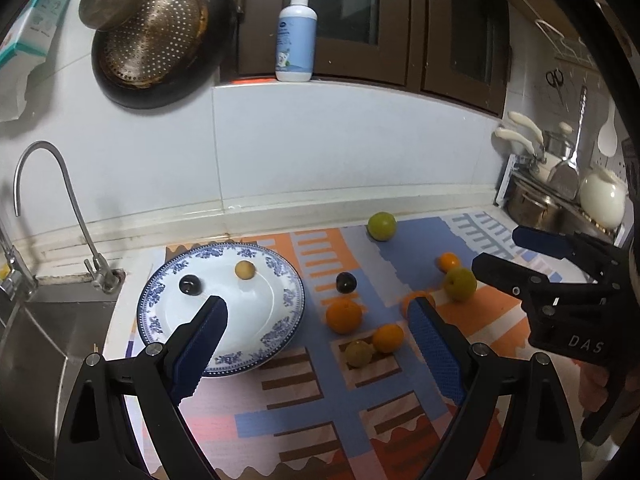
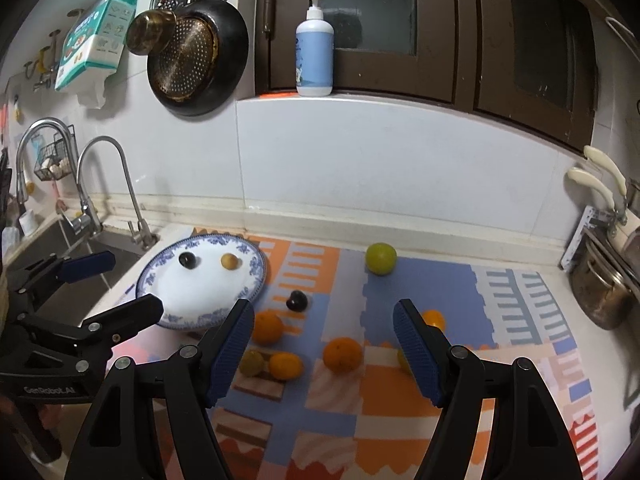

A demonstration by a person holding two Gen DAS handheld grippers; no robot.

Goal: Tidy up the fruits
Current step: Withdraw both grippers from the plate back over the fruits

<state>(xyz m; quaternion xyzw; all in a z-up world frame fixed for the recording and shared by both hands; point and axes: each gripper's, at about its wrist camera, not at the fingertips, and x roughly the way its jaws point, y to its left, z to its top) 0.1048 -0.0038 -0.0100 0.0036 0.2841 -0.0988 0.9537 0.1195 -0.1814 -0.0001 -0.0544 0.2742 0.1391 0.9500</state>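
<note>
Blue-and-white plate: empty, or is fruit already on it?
Not empty. The plate holds two small fruits: a dark plum and a yellow fruit; the rest lie on the mat.

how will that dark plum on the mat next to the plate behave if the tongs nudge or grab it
The dark plum looks round and glossy, so a nudge would probably send it rolling across the flat mat. Its smooth skin may slip between pads, though the textured fingers of the right tongs should help. It looks small, so likely light; squeezing hard might bruise it.
</note>
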